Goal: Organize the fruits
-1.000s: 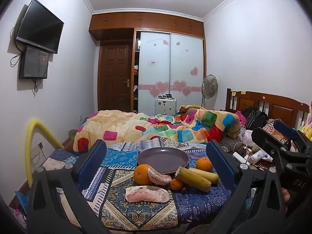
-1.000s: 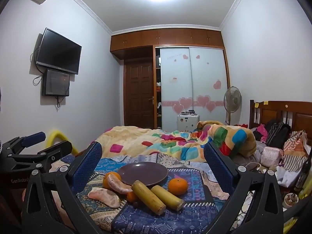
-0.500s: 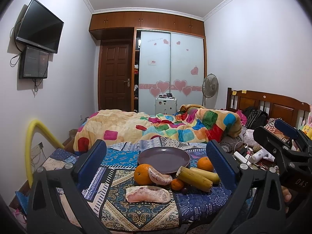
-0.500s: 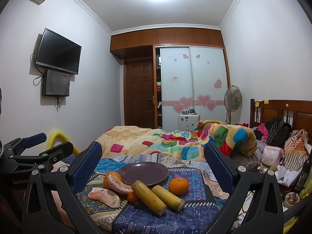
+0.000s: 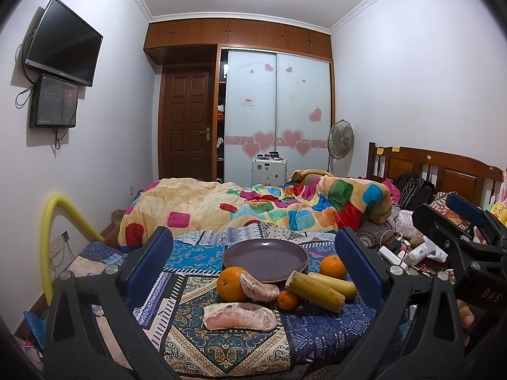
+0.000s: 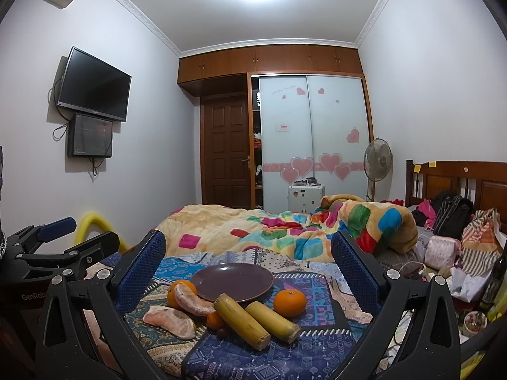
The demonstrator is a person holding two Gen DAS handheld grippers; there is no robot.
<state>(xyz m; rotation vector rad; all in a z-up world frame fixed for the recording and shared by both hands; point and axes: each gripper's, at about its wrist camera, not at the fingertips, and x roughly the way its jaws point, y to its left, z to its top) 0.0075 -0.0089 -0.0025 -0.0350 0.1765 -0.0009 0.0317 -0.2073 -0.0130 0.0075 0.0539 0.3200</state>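
Note:
An empty purple plate (image 5: 265,256) (image 6: 233,281) sits on a patterned cloth on the bed. In front of it lie a large orange (image 5: 231,282), two peeled pomelo segments (image 5: 240,319) (image 5: 258,289), a small orange (image 5: 287,299), a dark grape (image 5: 299,308), two banana pieces (image 5: 314,290) (image 6: 242,320) and another orange (image 5: 332,266) (image 6: 289,302). My left gripper (image 5: 259,269) is open and empty, short of the fruit. My right gripper (image 6: 248,272) is open and empty, also short of the fruit. Each gripper shows at the edge of the other's view.
A colourful quilt (image 5: 253,204) is heaped behind the plate. Bags and small clutter (image 6: 450,247) cover the bed's right side by the wooden headboard (image 5: 443,171). A yellow foam tube (image 5: 57,221) arcs at the left by the wall.
Both views have shifted only slightly. The fruit and the plate have not moved, and both grippers stay open.

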